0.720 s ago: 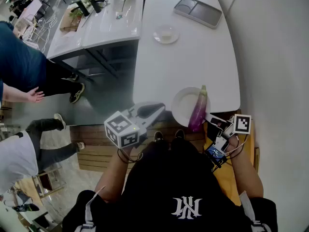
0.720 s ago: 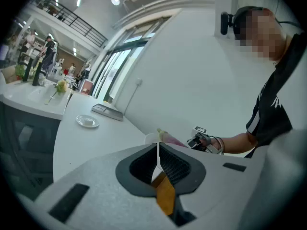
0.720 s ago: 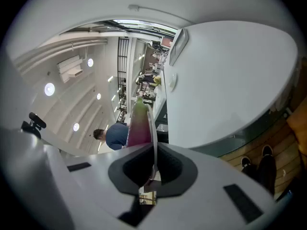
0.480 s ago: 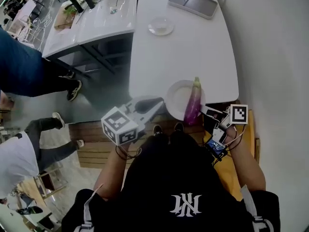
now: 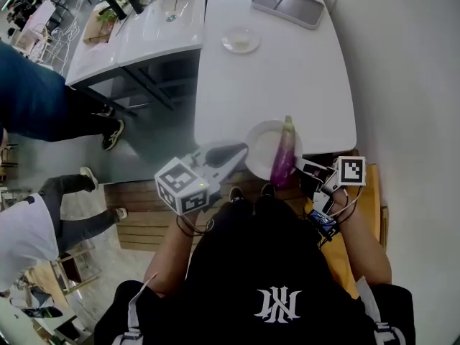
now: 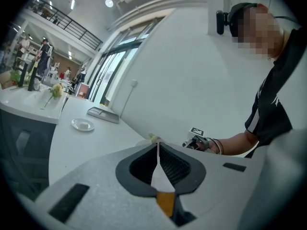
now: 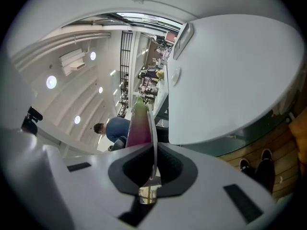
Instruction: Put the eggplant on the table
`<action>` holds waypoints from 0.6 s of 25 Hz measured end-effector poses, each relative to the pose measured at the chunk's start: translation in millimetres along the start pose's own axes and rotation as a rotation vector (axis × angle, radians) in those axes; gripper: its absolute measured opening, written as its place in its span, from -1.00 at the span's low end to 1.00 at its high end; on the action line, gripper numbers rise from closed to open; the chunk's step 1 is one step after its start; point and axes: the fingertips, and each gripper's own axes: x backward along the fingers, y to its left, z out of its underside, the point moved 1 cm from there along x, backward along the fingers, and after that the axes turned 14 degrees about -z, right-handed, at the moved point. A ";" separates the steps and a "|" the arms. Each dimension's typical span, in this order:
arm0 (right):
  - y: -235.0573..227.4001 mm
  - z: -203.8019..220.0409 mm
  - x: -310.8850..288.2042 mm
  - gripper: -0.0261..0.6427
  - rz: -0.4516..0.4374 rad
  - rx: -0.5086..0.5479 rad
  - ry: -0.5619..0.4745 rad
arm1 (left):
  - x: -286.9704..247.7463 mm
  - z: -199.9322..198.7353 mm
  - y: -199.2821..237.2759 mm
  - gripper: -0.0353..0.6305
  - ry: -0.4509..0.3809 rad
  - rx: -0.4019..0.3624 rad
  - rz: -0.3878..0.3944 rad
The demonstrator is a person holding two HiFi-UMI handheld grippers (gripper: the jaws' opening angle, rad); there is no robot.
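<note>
Holding the left tool [image 5: 236, 150] out in front of the chest, nose aimed toward 2 o'clock in the head view, jaws pressed together with nothing between them. Gripping the right tool [image 5: 302, 171] at 3 o'clock from it, nose aimed toward 9 o'clock, jaws clamped on the rim of a plate [image 5: 253, 144]. Reaching forward with both elbows bent, left forearm [image 5: 169, 254] and right forearm [image 5: 368, 254] running toward 12 o'clock, marker cubes facing up.

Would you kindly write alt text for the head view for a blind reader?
Seen from above, a person's right gripper grips the rim of a white plate carrying a purple eggplant at the near edge of a white table. The left gripper, jaws shut, points at the plate's other side.
</note>
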 end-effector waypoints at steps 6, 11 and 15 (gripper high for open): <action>-7.7 -4.4 -4.9 -0.89 0.031 0.041 0.021 | 4.9 1.8 8.8 -0.85 0.007 -0.004 -0.010; -4.6 -7.1 -17.6 -0.89 0.005 0.011 0.001 | 11.3 3.8 16.3 -0.85 0.003 0.013 -0.010; 0.9 -8.3 -29.1 -0.89 -0.018 0.023 0.000 | 14.8 5.5 20.6 -0.85 0.000 0.007 0.002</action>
